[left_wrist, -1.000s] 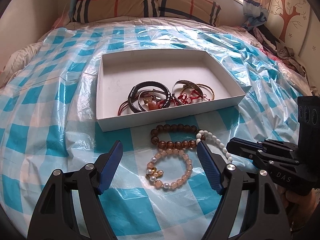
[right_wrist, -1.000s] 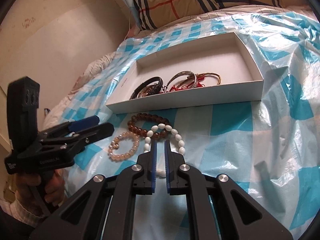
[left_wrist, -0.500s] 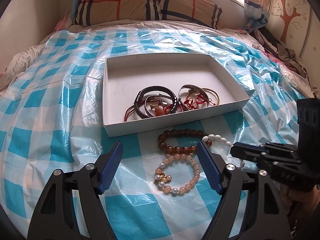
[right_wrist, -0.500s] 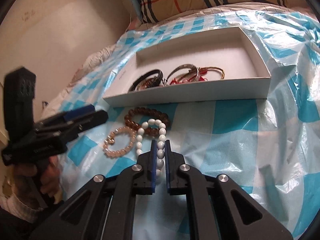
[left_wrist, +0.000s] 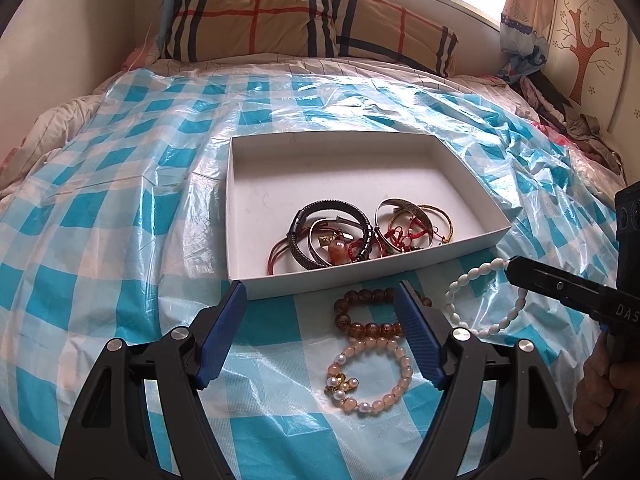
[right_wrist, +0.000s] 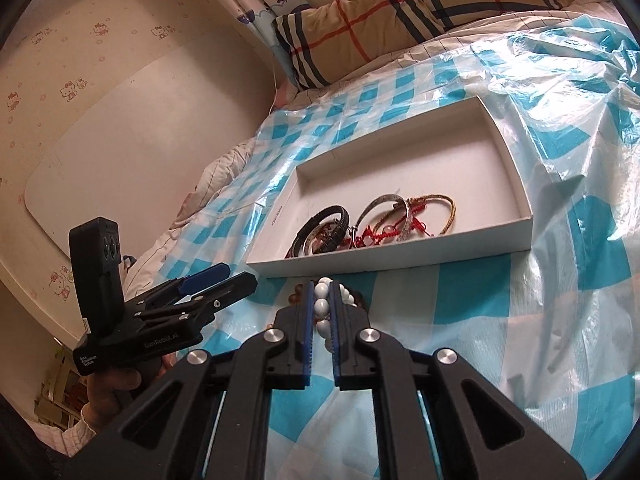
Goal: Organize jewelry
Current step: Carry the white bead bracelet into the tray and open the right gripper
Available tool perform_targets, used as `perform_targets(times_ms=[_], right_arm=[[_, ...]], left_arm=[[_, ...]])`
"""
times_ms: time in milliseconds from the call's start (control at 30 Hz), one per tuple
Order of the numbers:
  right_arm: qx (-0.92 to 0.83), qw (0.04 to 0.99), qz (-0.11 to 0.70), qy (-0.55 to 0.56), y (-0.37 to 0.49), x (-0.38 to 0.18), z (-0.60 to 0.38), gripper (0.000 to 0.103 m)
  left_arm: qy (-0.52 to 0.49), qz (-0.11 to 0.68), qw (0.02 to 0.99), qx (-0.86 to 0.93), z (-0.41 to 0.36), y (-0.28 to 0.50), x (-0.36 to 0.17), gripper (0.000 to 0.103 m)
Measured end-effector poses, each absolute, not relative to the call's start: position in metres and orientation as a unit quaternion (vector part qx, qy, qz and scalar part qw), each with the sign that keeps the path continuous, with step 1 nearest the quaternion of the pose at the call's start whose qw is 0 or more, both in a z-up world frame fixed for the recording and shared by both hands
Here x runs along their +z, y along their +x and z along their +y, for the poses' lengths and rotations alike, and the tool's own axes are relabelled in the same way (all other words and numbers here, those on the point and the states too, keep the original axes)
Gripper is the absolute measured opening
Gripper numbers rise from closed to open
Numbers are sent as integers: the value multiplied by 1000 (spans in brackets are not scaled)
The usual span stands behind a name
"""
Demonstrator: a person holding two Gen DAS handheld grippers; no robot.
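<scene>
Left wrist view: my left tool [left_wrist: 320, 316] hangs released at lower centre, its blue fingers spread above the amber bracelet [left_wrist: 370, 316] and pink bracelet [left_wrist: 370, 378] on the bed. At right, the white bead bracelet [left_wrist: 486, 300] dangles, limp and light.

Right wrist view: my right tool [right_wrist: 323, 320] is clenched on those white beads [right_wrist: 322, 306] at lower centre, just short of the white box [right_wrist: 400, 258]. Smooth, slippery beads, I judge; pinch across the strand.

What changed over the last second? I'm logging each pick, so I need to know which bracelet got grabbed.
The right gripper closed on the white bead bracelet and lifted it off the checkered sheet; it now dangles near the white box. The left gripper stayed open and empty. The brown bead bracelet, the pink bead bracelet and the box's contents kept their places.
</scene>
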State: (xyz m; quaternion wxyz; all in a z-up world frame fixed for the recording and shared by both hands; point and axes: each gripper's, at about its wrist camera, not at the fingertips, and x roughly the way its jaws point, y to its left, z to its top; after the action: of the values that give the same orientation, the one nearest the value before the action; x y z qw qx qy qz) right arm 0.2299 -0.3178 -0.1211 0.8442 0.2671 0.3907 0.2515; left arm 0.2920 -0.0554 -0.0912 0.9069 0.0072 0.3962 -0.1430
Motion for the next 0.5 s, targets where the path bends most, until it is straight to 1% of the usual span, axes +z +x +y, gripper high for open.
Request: perform_targets(times_ms=[267,500], right_arm=[[266,851,369,261,269,-106,-308,8],[246,857,380,246,299,-121,-302,8]], left_arm=[[-5,402,905,-141,-46,296,-96,72],[1,414,898,-150,-47,293,-106,72]])
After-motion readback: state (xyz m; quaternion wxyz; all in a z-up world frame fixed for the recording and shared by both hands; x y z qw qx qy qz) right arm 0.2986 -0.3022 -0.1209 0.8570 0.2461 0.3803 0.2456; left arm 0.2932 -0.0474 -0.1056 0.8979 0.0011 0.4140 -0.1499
